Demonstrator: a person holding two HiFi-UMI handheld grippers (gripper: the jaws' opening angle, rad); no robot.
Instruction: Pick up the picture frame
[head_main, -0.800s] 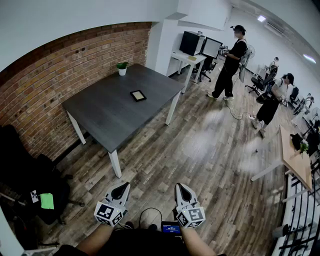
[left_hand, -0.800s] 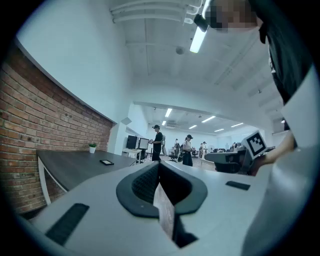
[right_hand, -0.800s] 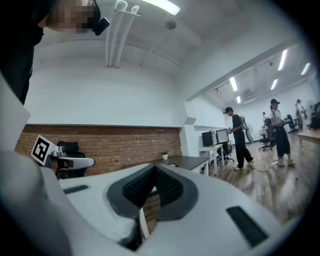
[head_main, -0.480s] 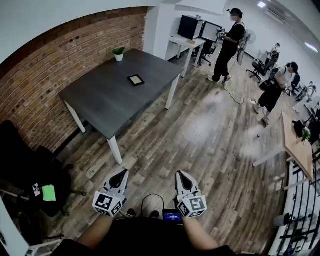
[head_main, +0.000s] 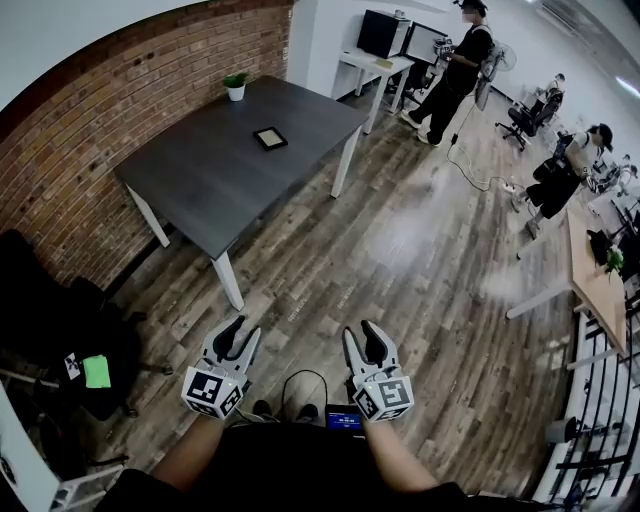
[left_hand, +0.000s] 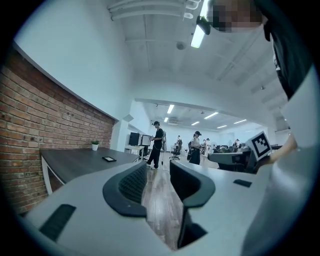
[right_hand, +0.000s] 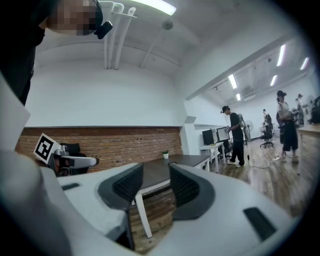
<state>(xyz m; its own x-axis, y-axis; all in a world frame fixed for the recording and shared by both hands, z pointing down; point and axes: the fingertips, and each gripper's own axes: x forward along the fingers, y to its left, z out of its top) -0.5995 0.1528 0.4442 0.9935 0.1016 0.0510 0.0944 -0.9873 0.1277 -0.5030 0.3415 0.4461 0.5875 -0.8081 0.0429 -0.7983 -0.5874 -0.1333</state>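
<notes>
The picture frame (head_main: 269, 138) is small and dark. It lies flat on the dark grey table (head_main: 215, 185) by the brick wall, far ahead of both grippers. In the left gripper view the frame (left_hand: 109, 159) is a small dark slab on the table top (left_hand: 75, 162). My left gripper (head_main: 240, 335) and right gripper (head_main: 362, 335) are held level over the wooden floor, well short of the table. Both are open with nothing between the jaws. The left gripper (left_hand: 157, 172) looks past the table's corner. The right gripper (right_hand: 150, 185) faces the table (right_hand: 192, 160) and the wall.
A small potted plant (head_main: 235, 86) stands at the table's far corner. A black chair with a green patch (head_main: 95, 372) is at the left. A desk with monitors (head_main: 385, 35) and several people (head_main: 450, 65) are at the back right. A wooden table (head_main: 590, 285) is at the right.
Both grippers' jaws have spread apart from nearly together. The grippers sit a little higher in the head view, and the table has shifted up and left.
</notes>
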